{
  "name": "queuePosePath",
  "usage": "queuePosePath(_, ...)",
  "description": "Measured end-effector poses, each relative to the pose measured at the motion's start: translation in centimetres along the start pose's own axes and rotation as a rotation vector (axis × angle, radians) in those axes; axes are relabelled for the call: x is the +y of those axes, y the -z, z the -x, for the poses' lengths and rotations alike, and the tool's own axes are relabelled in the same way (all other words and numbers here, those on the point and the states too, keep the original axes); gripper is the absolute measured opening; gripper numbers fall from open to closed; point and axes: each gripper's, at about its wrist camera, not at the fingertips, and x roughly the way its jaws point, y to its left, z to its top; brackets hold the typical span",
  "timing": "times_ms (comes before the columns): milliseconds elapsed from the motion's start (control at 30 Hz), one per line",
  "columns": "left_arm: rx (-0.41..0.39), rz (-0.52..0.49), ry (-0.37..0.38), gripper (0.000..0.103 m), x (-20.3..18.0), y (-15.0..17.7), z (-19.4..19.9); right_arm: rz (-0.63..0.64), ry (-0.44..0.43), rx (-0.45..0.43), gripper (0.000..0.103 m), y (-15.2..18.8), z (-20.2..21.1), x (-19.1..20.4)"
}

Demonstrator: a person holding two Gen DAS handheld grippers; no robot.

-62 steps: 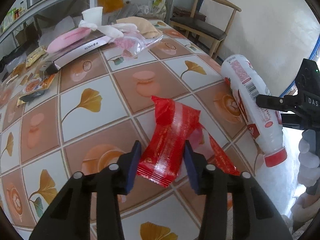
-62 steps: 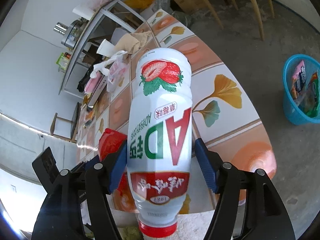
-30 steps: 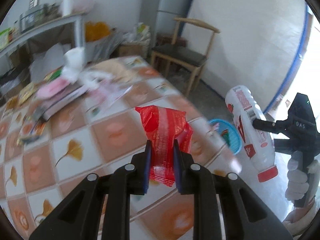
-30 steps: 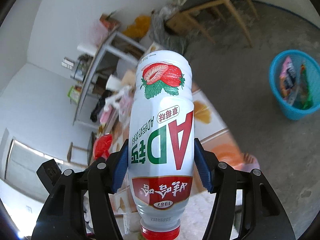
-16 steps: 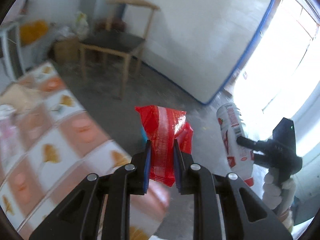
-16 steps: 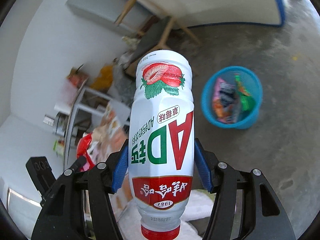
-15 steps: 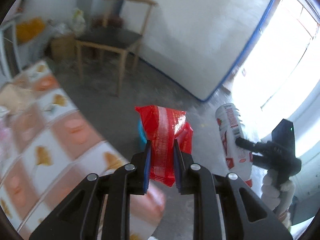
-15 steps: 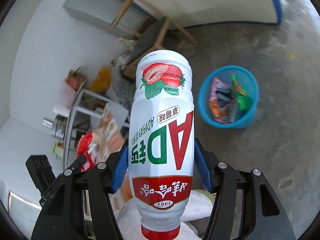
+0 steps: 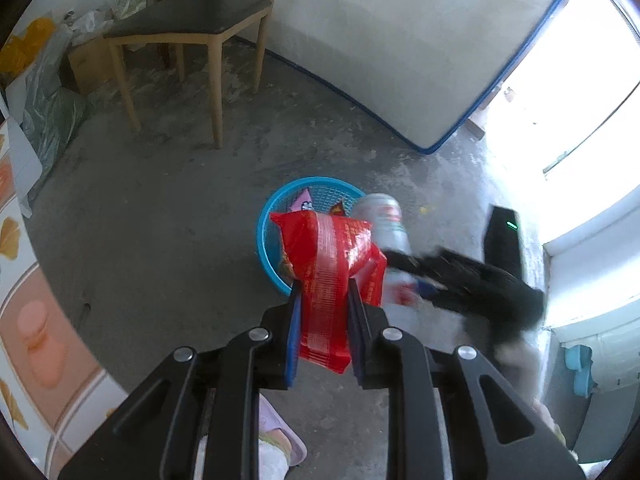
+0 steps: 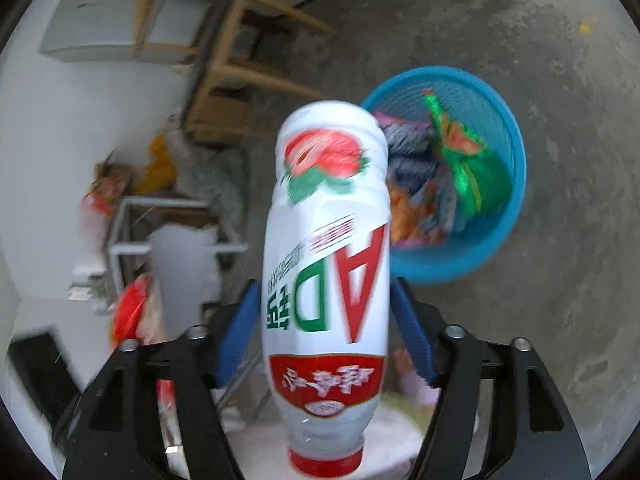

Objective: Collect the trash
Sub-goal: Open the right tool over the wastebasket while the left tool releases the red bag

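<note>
Trash waits in two places: my left claw [image 9: 322, 312] is clenched on a red snack wrapper [image 9: 328, 268], held above the concrete floor [image 9: 160, 216] with the blue mesh waste basket [image 9: 268, 220] just beyond it. My right claw [image 10: 326, 328] is opening around an upside-down white strawberry milk-drink bottle [image 10: 326, 264], red cap toward me; blue pads [image 10: 412, 336] stand slightly off its sides. Beyond the bottle, the basket [image 10: 500, 216] holds crumpled wrappers [image 10: 468, 168], and a wooden chair [image 9: 180, 28] stands farther back.

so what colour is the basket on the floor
Bright blue basket, with a mesh wall; the right wrist view shows it best.
</note>
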Motion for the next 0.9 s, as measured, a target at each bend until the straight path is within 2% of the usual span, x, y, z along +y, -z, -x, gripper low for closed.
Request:
queuePosePath(100, 0.022, 0.016, -0.009, 0.022, 0.0, -0.5, -1.3, -0.077, 0.032, 0.006, 0.073, -1.2, -2.4, -2.3)
queuePosePath(167, 0.041, 0.023, -0.009, 0.022, 0.2, -0.7, -2.0, -0.098, -0.001, 0.008, 0.073, -0.6, -2.5, -3.4)
queuePosePath(300, 0.078, 0.026, -0.008, 0.022, -0.1, -1.4, -3.9, -0.095, -0.001, -0.007, 0.073, 1.5, -0.7, -5.2)
queuePosePath(467, 0.131, 0.039, 0.029, 0.022, -1.8, -2.7, -7.1, -0.155, 0.006, -0.05, 0.073, 4.4, 3.9, -8.3)
queuePosePath(533, 0.138, 0.04, 0.043, 0.036, -2.7, -3.5, -8.5, -0.182, 0.006, -0.067, 0.073, 5.2, 5.3, -9.6)
queuePosePath(567, 0.144, 0.042, 0.037, 0.047, -3.1, -3.8, -9.2, -0.197, 0.008, -0.075, 0.073, 5.6, 5.7, -10.0)
queuePosePath(700, 0.093, 0.052, -0.027, 0.055, -4.2, -4.6, -10.2, -0.225, 0.017, -0.096, 0.073, 6.9, 7.6, -11.1)
queuePosePath(900, -0.005, 0.008, 0.014, 0.06, -4.9, -2.8, -4.8, -0.192, 0.027, -0.106, 0.073, 8.3, 9.0, -10.4)
